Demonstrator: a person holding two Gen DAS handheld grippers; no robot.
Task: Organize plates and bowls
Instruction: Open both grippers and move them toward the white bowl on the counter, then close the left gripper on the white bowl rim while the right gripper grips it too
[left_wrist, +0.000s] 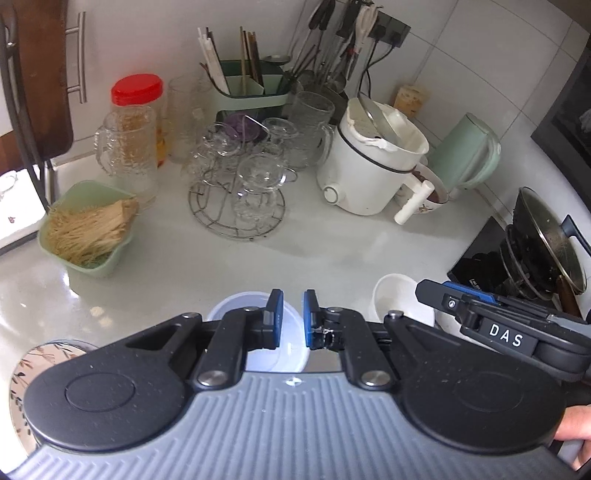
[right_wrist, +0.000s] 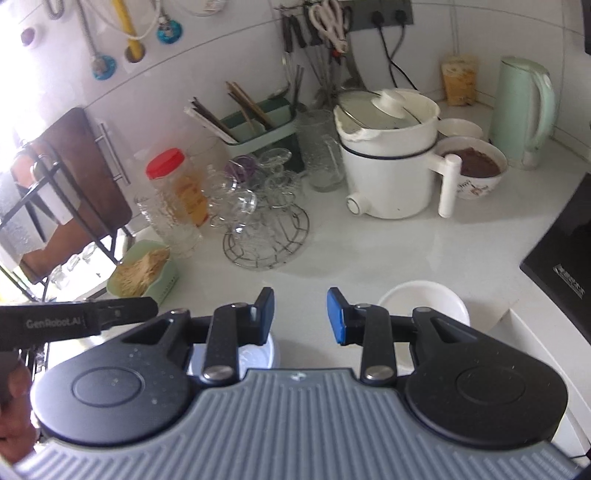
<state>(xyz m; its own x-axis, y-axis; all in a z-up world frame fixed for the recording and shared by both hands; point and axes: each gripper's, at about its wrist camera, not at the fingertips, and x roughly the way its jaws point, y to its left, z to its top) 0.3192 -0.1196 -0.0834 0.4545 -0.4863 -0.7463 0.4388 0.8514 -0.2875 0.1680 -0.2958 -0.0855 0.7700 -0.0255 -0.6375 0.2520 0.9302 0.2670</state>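
Observation:
My left gripper (left_wrist: 293, 314) is shut with nothing between its blue pads. It hovers over a translucent white plastic bowl (left_wrist: 255, 334) on the countertop. A patterned plate (left_wrist: 33, 363) lies at the lower left, partly hidden by the gripper body. A white bowl (left_wrist: 397, 299) sits to the right, and my right gripper (left_wrist: 428, 291) reaches in above it. In the right wrist view, my right gripper (right_wrist: 301, 315) is open and holds nothing above bare counter. The white bowl (right_wrist: 424, 302) lies just to its right and the translucent bowl (right_wrist: 258, 354) under its left finger. The left gripper (right_wrist: 147, 306) enters from the left.
At the back stand a wire rack of glass cups (left_wrist: 240, 192), a white electric pot (left_wrist: 369, 166), a green kettle (left_wrist: 469, 151) and a red-lidded jar (left_wrist: 136, 110). A green basket of dried noodles (left_wrist: 88, 229) sits left. A stove with a wok (left_wrist: 546, 240) borders the right.

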